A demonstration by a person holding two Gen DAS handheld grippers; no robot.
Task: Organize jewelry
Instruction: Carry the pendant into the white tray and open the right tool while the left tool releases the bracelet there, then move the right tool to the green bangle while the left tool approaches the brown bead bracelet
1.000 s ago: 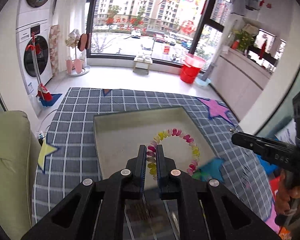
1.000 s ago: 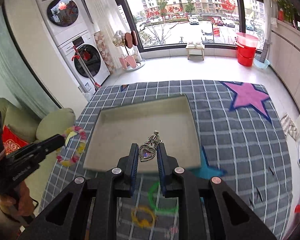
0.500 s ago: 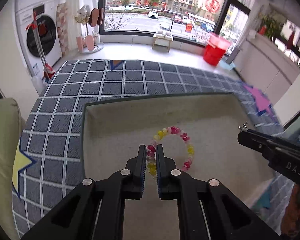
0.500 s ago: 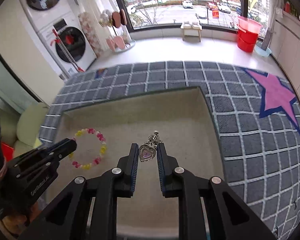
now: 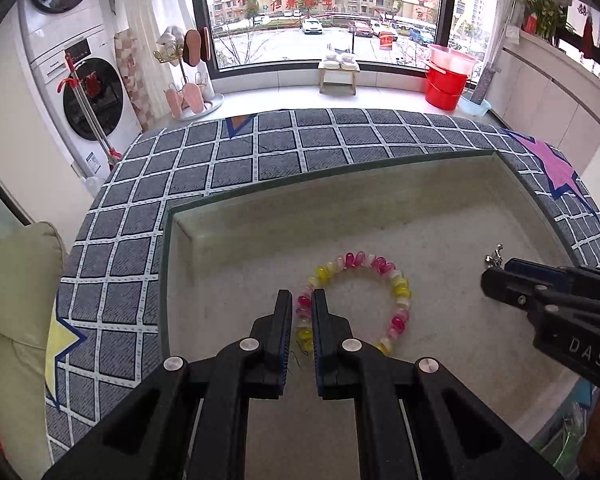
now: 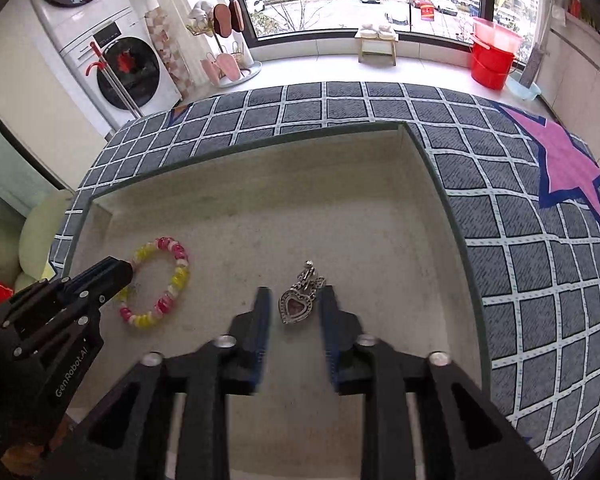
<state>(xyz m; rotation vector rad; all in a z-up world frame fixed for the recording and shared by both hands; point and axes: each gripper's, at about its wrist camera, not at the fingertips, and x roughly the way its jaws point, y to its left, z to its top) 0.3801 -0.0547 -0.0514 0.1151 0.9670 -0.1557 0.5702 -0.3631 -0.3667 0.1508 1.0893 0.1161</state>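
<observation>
1. Right gripper (image 6: 293,307) has just been opening its jaws, and the heart charm (image 6: 297,305) sits loose between them with a gap on each side, so nothing is pinched there.
2. That charm lies on the floor of the tray (image 6: 428,184), with its silver loop pointing away from the gripper, toward the far wall of the tray.
3. Left gripper (image 5: 301,312) is squeezed tight on the bead bracelet (image 5: 396,300), holding it by the near-left part of the ring.
4. From the left gripper, the rest of the ring lies ahead and to the right, flat on the tray floor.
5. The right gripper's tip is well to the right of the bracelet, so the left hand is the nearer one to it.
6. I think the next move is for the left jaws to let go, and then both hands can lift straight up.
</observation>
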